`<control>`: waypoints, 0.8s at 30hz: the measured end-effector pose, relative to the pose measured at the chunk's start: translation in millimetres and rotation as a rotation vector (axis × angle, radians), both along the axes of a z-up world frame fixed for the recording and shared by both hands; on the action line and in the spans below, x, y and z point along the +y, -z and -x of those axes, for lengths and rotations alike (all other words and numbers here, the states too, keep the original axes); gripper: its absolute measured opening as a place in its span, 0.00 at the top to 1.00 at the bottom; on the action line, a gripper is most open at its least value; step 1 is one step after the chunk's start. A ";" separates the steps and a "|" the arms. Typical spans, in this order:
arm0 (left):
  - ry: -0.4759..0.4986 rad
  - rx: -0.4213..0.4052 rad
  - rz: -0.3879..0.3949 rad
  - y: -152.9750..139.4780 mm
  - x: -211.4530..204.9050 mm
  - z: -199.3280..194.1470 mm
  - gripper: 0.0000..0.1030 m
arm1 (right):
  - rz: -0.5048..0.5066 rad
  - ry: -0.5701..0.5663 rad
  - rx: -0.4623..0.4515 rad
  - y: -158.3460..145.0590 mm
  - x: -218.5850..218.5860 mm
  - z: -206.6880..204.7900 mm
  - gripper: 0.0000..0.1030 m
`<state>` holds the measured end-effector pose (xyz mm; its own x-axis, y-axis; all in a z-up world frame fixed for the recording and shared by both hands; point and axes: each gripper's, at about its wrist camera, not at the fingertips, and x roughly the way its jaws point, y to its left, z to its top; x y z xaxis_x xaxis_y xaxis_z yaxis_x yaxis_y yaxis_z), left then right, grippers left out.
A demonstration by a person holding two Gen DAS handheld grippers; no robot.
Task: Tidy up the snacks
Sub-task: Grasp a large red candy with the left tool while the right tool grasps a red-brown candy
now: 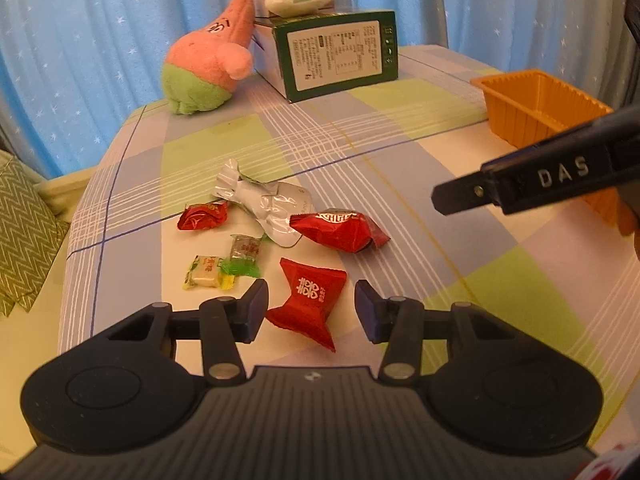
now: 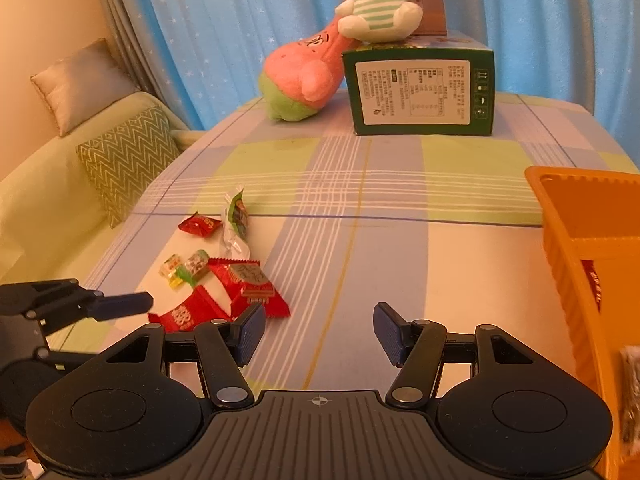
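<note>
**Ana:** While the sweets lie bunched this tightly at the left of the table (image 1: 400, 184), I'd worry about the pick. The yellow candy (image 1: 205, 273) and the green candy (image 1: 242, 258) sit touching, just left of the left gripper (image 1: 311, 309).

**Ben:** Its fingers stand apart with nothing pressed between them. The red bow-shaped sweet (image 1: 310, 300) lies between the pads, none touching it that I can see.

**Ana:** That wrapper is puffy and slick. If the pads close on a flared end, not the waist, I'd guess it slips out or drags across the cloth.

**Ben:** The bigger red packet (image 1: 340, 230) lies just beyond it, overlapping the torn silver wrapper (image 1: 264, 200). A low sweep could shove both, or knock the small red sweet (image 1: 202, 216) toward the left edge.

**Ana:** Further right?

**Ben:** The right gripper (image 2: 320, 332) hangs over bare cloth, fingers open and empty, near the middle. Both tools are close; from the right wrist the left one's finger (image 2: 120, 305) shows right beside it, so they could clash over the pile.

**Ana:** And the orange tray (image 2: 560, 216) sits far right, well apart from the sweets. A loose hold could drop one on that long carry.
</note>
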<state>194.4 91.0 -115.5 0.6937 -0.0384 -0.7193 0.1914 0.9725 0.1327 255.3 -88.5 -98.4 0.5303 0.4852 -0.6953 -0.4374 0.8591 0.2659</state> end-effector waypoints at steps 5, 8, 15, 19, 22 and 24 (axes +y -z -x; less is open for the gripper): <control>0.041 0.027 -0.090 15.8 -7.8 -10.2 0.62 | -0.003 0.001 0.005 4.9 2.6 -12.1 0.42; 0.064 0.040 -0.115 21.6 -10.4 -14.7 0.65 | -0.003 -0.016 0.004 6.8 6.0 -16.5 0.42; 0.007 0.058 -0.033 18.6 3.7 -18.6 0.78 | -0.016 -0.103 -0.012 9.6 24.0 -21.2 0.42; -0.070 0.054 0.015 13.4 20.5 -15.0 0.78 | -0.031 -0.155 -0.018 11.1 36.9 -23.7 0.42; -0.124 0.052 0.059 10.1 33.7 -12.3 0.78 | -0.023 -0.190 -0.018 15.1 49.0 -27.4 0.42; -0.149 0.048 0.082 8.1 40.2 -10.4 0.78 | -0.016 -0.212 -0.011 19.3 56.7 -31.4 0.42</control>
